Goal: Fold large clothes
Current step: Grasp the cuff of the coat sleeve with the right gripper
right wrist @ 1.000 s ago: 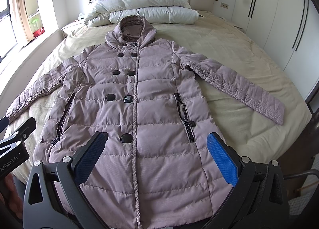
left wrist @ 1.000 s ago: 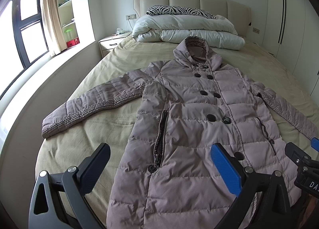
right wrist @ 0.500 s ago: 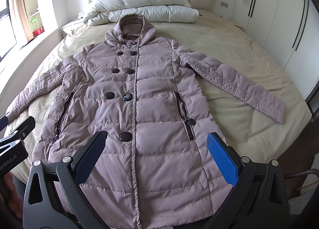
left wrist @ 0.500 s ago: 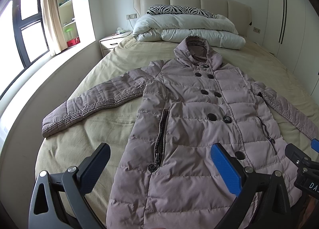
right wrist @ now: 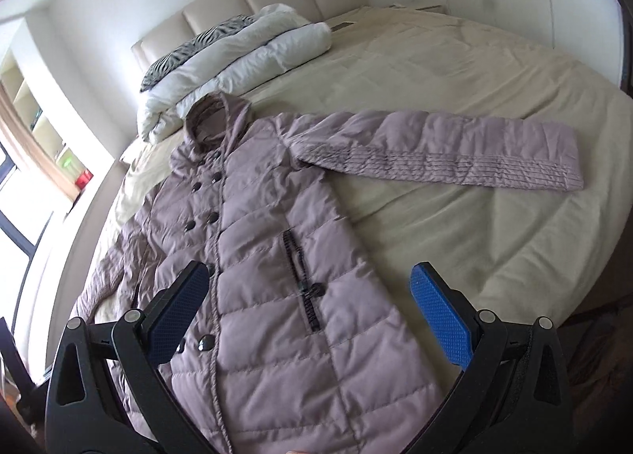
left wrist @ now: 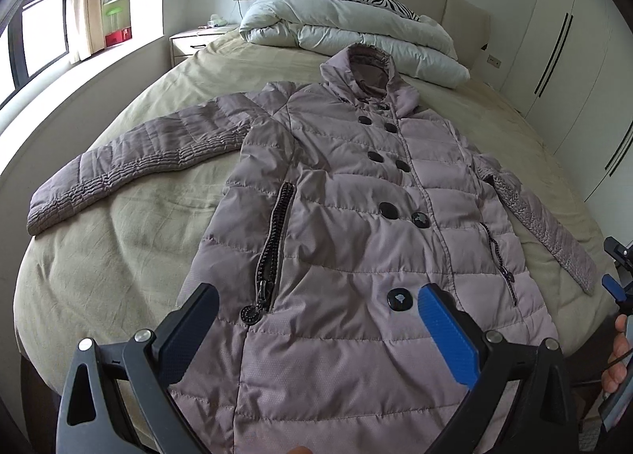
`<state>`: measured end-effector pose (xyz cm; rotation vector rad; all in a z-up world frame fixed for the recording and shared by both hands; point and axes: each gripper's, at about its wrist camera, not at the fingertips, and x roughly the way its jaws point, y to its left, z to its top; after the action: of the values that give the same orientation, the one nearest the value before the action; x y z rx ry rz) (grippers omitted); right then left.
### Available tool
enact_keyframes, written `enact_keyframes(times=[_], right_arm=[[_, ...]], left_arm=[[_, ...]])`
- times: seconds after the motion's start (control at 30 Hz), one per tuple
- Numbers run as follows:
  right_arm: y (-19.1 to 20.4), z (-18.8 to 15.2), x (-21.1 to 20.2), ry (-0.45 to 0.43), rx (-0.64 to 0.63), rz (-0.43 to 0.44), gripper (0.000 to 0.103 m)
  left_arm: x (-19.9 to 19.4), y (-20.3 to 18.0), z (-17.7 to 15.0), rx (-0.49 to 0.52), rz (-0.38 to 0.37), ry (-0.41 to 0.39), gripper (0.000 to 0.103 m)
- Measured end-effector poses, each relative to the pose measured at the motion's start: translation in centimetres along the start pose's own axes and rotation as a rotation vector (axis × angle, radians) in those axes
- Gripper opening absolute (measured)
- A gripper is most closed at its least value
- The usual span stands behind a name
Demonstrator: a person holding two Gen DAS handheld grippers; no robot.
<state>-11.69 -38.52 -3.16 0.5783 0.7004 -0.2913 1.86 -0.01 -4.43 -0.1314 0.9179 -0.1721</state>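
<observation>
Coat spread flat on the bed, both grippers wide apart and empty.

I have the padded coat (left wrist: 356,224) lying buttoned and face up on the bed (left wrist: 118,256), hood toward the folded duvet (left wrist: 348,30), both sleeves out sideways. My left gripper (left wrist: 312,319) hangs over the hem near the pocket zip (left wrist: 273,240), holding nothing — my right gripper (right wrist: 304,311) sits above the other pocket, equally empty. My worry: the fill is thick and slippery, so a shallow pinch may catch only the top layer and drag the front askew. The far sleeve (right wrist: 455,155) reaches toward the bed edge — a careless pull could slide it off.
</observation>
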Motion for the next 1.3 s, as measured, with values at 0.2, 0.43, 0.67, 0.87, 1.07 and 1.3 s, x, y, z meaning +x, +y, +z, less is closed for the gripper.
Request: enact_keyframes(times=[0.2, 0.43, 0.67, 0.87, 1.07, 1.3], right_arm=[[-18.6, 5.2, -0.2, -0.112, 0.318, -0.040, 0.103], [-33.1, 8.4, 1.5, -0.136, 0.502, -0.016, 0.090], [-37.2, 10.1, 7.0, -0.044, 0.488, -0.005, 0.068], [-35.7, 11.5, 9.1, 0.022, 0.405, -0.086, 0.026], [-26.1, 13.4, 5.0, -0.033, 0.214, -0.098, 0.011], [-4.4, 15.5, 3.9, -0.066, -0.160, -0.055, 0.010]], left_arm=[[0.3, -1.0, 0.6, -0.013, -0.139, -0.093, 0.103], [2.3, -4.1, 1.8, 0.037, -0.115, -0.004, 0.103], [3.1, -5.5, 1.8, 0.072, -0.110, -0.001, 0.103], [3.6, -5.9, 1.6, 0.075, -0.149, 0.017, 0.103], [3.3, -5.6, 1.4, 0.071, -0.194, 0.005, 0.103], [1.0, -2.8, 1.1, 0.040, -0.198, -0.056, 0.103]])
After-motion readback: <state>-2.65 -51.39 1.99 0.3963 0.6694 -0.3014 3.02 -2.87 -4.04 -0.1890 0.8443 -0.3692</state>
